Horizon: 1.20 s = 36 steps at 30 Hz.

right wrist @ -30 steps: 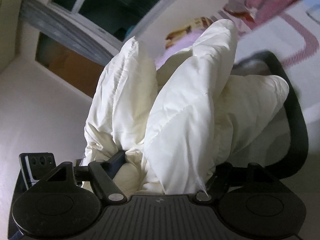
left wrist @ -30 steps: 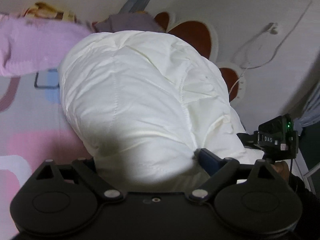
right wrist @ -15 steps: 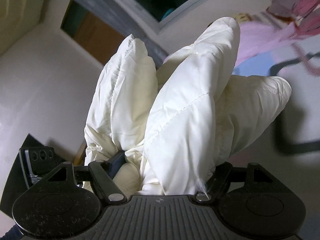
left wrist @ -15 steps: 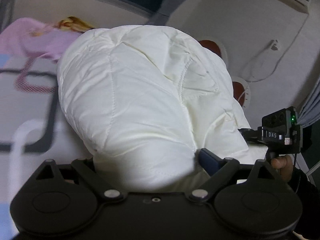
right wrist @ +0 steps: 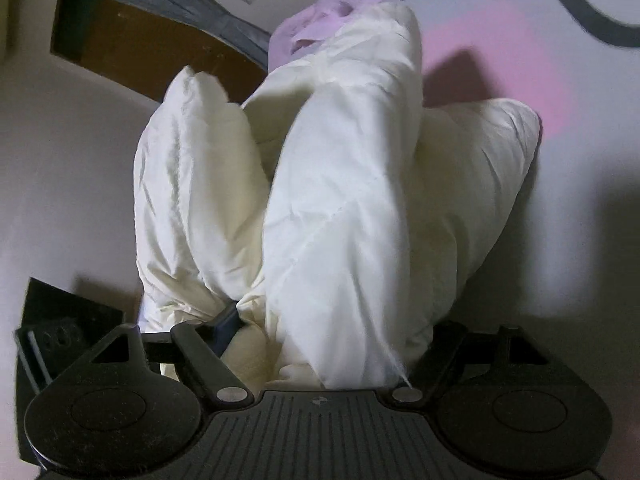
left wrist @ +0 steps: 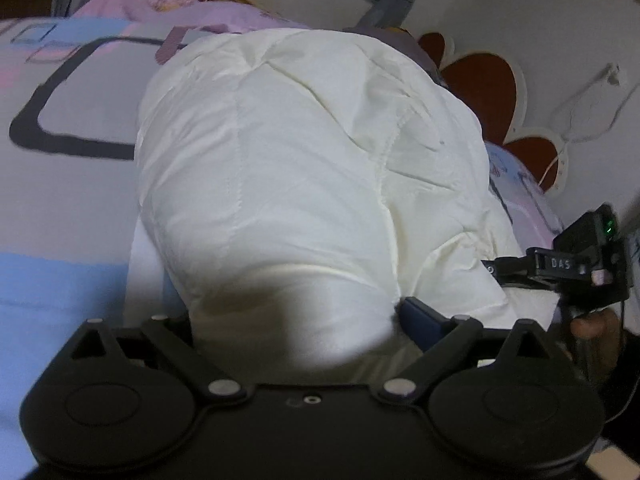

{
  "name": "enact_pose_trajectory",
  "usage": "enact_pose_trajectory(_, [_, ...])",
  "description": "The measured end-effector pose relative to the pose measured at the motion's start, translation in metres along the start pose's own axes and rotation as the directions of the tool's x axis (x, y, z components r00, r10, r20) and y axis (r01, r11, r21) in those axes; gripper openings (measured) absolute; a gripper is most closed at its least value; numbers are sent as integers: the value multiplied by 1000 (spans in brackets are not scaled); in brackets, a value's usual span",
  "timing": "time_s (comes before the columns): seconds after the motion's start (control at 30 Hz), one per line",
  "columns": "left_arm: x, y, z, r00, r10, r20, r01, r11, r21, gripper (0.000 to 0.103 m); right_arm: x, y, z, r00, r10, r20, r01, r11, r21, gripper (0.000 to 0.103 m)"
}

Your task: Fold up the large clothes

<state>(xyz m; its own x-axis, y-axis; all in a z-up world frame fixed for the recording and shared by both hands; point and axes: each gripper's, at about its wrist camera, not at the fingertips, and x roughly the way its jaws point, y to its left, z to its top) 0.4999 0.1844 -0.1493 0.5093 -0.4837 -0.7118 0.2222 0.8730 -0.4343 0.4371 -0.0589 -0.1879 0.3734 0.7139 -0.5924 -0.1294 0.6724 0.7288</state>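
Observation:
A puffy white quilted jacket (left wrist: 304, 168) fills the middle of the left wrist view and bulges over my left gripper (left wrist: 296, 320), which is shut on its near edge; one blue finger pad (left wrist: 420, 316) shows on the right. In the right wrist view the same jacket (right wrist: 344, 208) stands up in bunched folds, and my right gripper (right wrist: 320, 332) is shut on it. The right gripper also shows at the right edge of the left wrist view (left wrist: 508, 268), clamped on the jacket's side.
The jacket hangs over a bed with a pastel patterned sheet (left wrist: 60, 200). A pink garment (left wrist: 160, 8) lies at the far side of the bed. A headboard with red heart shapes (left wrist: 480, 76) and a white cable (left wrist: 584, 96) are at right. A window and wall (right wrist: 80, 120) are behind.
Both grippers have tilted down with the jacket still held: the bed sheet now fills more of both views, and the window and wall have slid out of the upper part.

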Motion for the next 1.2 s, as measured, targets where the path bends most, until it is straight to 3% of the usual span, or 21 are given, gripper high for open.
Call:
enact_pose_trajectory(0.13, [-29, 6, 2, 1000, 13, -19, -12, 1000, 12, 101, -44, 15, -16, 989, -122, 86, 128, 990, -58, 78])
enact_pose_trajectory(0.23, [-70, 26, -4, 996, 64, 66, -66, 997, 37, 102, -88, 31, -4, 943, -247, 224, 277, 954, -115, 78])
enact_pose_trajectory(0.3, [-84, 30, 8, 989, 56, 134, -60, 998, 25, 94, -103, 49, 4, 927, -234, 292, 292, 941, -174, 77])
enact_pose_trajectory(0.4, [-77, 23, 37, 981, 60, 183, -66, 997, 28, 86, -73, 92, 21, 929, -223, 294, 312, 901, -302, 48])
enact_pose_trajectory(0.47, [-63, 14, 50, 979, 65, 194, -75, 996, 46, 83, -41, 116, 28, 935, -227, 272, 321, 868, -379, 37])
enact_pose_trajectory(0.6, [-35, -12, 65, 983, 87, 162, -103, 990, 93, 79, 16, 118, 21, 924, -308, 228, 378, 830, -411, 36])
enact_pose_trajectory(0.7, [-6, -25, 56, 989, 116, 87, -128, 979, 158, 79, 49, 98, 20, 886, -436, 160, 460, 776, -431, 36])
enact_pose_trajectory(0.8, [17, -33, 44, 988, 146, 44, -152, 967, 206, 79, 64, 66, 17, 862, -488, 137, 495, 755, -429, 36])
enact_pose_trajectory(1.0, [16, -37, 46, 988, 153, 36, -157, 952, 262, 76, 24, 56, 4, 875, -467, 132, 479, 789, -384, 36])
enact_pose_trajectory(1.2, [-30, -25, 63, 981, 121, 153, -150, 968, 199, 71, -37, 93, 0, 889, -378, 259, 451, 822, -348, 36])
